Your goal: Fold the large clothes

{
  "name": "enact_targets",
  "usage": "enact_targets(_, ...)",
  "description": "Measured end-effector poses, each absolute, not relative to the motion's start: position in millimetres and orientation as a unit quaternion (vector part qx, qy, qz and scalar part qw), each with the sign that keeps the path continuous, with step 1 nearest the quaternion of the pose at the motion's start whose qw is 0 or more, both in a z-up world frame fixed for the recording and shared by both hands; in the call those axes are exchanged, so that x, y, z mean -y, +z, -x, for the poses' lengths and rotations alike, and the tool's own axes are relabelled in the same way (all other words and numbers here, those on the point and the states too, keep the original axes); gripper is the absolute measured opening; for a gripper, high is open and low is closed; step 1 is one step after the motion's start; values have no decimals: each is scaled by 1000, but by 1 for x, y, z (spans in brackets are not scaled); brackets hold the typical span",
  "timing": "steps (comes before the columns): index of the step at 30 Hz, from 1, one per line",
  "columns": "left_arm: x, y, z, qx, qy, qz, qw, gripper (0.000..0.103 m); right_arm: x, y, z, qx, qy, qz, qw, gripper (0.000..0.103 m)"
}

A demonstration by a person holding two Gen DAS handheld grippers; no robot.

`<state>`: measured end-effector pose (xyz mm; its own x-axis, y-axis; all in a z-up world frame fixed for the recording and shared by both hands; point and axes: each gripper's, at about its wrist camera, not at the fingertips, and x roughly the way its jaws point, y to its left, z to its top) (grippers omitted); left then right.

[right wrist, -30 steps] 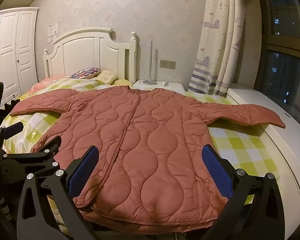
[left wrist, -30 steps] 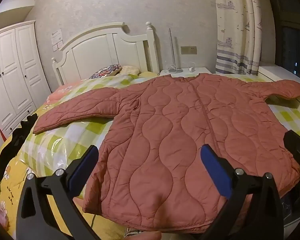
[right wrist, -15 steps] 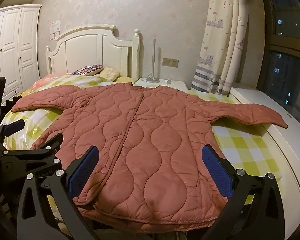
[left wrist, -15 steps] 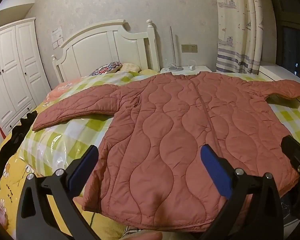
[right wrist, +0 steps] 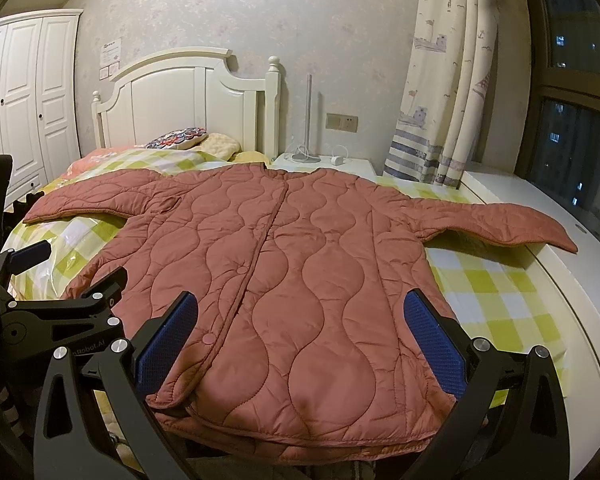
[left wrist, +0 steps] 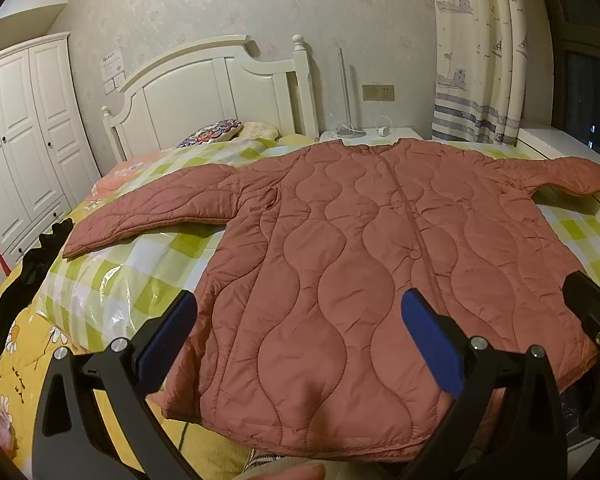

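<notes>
Left wrist view: rust quilted coat (left wrist: 340, 272) spread flat on bed (left wrist: 112, 292), nothing folded yet.

Left claw (left wrist: 300, 340) gaping wide, empty, parked just short of the hem, toward its left corner; right claw (right wrist: 300, 336) also wide open, empty, near the right half of the hem. Long axis running straight away from both, collar at the far end by the headboard (left wrist: 220, 92), sleeves stretched out to either side. Roughly equal reach for both.

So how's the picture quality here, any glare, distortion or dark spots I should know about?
Left wrist view: warm dim light, glare on the clear plastic sheet beside the quilted rust-red jacket, fisheye bending the white wardrobe. Right wrist view: same yellow cast, black night window, dark corners, sharp focus on the jacket.
</notes>
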<state>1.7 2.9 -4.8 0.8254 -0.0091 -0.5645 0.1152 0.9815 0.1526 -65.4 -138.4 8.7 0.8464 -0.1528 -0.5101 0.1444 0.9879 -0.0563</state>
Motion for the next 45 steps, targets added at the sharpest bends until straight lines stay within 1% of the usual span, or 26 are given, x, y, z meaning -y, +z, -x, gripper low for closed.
enact_targets(45,-6,-10,0,-299,-34,-90,949,101,139,-3,62,-284,-78,-1,955,99)
